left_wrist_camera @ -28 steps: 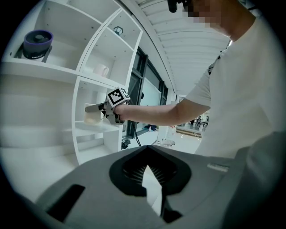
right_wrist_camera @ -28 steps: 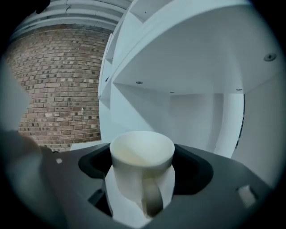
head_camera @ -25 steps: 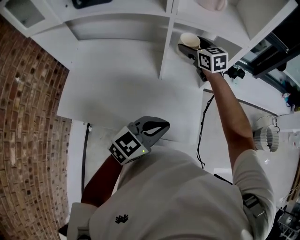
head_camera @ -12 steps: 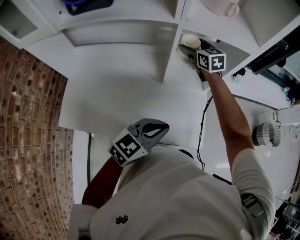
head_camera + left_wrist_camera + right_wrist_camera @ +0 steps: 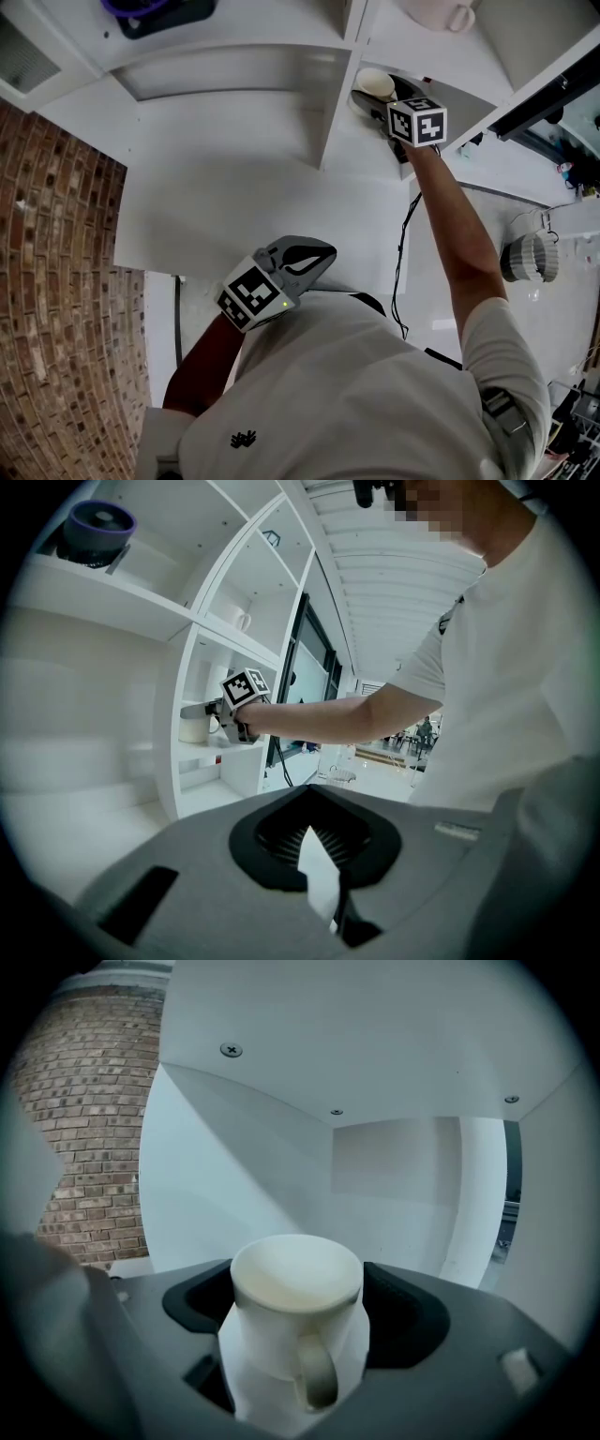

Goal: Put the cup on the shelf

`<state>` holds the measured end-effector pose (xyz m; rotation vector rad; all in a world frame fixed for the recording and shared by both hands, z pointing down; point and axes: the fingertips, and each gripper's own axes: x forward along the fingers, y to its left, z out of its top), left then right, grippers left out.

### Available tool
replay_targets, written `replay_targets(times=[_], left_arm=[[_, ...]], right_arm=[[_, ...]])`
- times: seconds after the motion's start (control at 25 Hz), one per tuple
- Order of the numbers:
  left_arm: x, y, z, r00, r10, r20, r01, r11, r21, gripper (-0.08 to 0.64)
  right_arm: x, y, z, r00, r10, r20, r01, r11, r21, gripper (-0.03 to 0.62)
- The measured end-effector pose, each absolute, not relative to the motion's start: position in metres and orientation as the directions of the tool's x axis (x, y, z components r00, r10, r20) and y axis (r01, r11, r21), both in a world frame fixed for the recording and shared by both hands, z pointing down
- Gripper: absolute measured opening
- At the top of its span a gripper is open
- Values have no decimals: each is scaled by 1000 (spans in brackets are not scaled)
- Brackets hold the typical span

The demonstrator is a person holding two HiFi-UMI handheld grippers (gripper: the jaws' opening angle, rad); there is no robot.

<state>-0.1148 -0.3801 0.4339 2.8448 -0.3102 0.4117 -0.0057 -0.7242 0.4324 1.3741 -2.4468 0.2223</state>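
The right gripper (image 5: 380, 101) is reached out far into the white shelf (image 5: 333, 117), with its jaws closed against the two sides of a cream cup (image 5: 376, 82). In the right gripper view the gripper (image 5: 296, 1377) holds the cup (image 5: 295, 1307) upright between its jaws, rim up and handle turned back toward the camera. The back wall of the shelf compartment (image 5: 394, 1176) lies beyond it.

The left gripper view shows the cup (image 5: 194, 728) inside a compartment just right of an upright divider, low over the shelf board. Whether its base touches the board cannot be told. A second mug (image 5: 242, 621) stands in the compartment above it, seen at the top of the head view too (image 5: 436, 11).

The left gripper (image 5: 317, 253) is held near the person's chest, well apart from the shelf. Its jaws (image 5: 319, 878) are pressed together with nothing between them.

Farther left, on a higher shelf board, sits a dark purple round thing (image 5: 155, 11), also seen from the left gripper (image 5: 98, 527). A brick wall (image 5: 56, 309) runs along the left side of the scene. A black cable (image 5: 405, 253) hangs down the shelf's right side.
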Motion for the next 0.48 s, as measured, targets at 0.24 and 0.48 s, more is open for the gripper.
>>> replay_targets(times=[0.24,0.48], left_arm=[[-112,-378,435,942,-160,296,-230,-948,218,5],[-106,-368,436,946,-127,298,-197,-956,217,5]], right_arm=[[2,-710,430,-479,-802,356,-854,520,21,435],[15,-685,430,-458,-818,347,-870,492,12,426]])
